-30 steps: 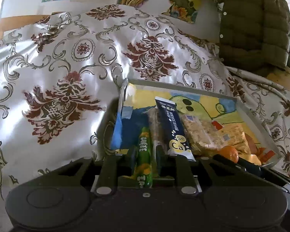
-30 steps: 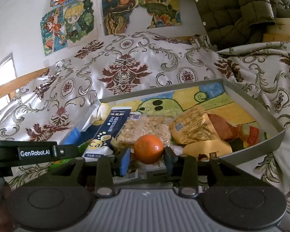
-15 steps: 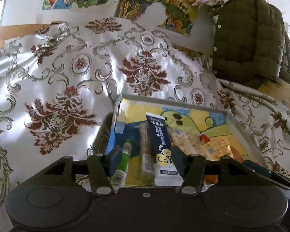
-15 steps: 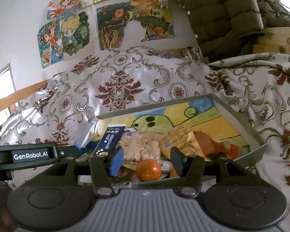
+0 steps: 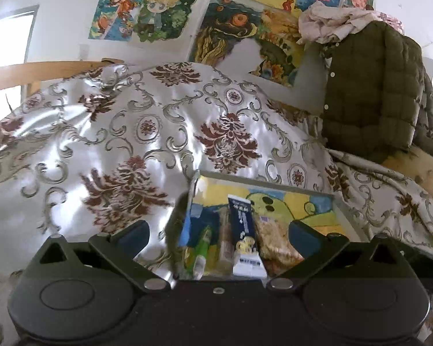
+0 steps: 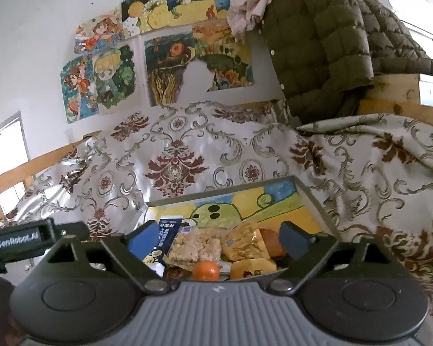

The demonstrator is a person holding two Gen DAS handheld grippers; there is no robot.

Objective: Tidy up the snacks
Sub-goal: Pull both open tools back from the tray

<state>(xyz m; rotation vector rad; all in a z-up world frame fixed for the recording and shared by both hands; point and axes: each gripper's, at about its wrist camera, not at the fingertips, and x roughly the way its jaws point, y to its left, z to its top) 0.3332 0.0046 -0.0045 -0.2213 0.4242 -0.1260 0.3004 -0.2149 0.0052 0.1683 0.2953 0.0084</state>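
1. The left claw [image 5: 218, 238] is spread wide and holds nothing; it hovers over the near end of a shallow grey tray with a cartoon-painted floor [image 5: 274, 186].
2. Just ahead of its fingers lie a slim green tube packet [image 5: 202, 249] and a long dark-blue sachet [image 5: 244, 230] marked "Ca"; its other print is too small to read.
3. The right claw [image 6: 218, 240] is likewise spread and empty, above a small round orange fruit [image 6: 205, 271], a clear-wrapped puffed-rice bar [image 6: 195, 246] and a crinkled gold foil packet [image 6: 242, 243].
4. The snacks sit side by side in the tray, probably to keep them together on the soft floral bedspread [image 5: 130, 132].
5. Beside the right claw, the other tool reads "GenRobot.AI".

Left hand-held gripper [image 5: 218, 235] and right hand-held gripper [image 6: 218, 238], jaws wide apart (both empty).
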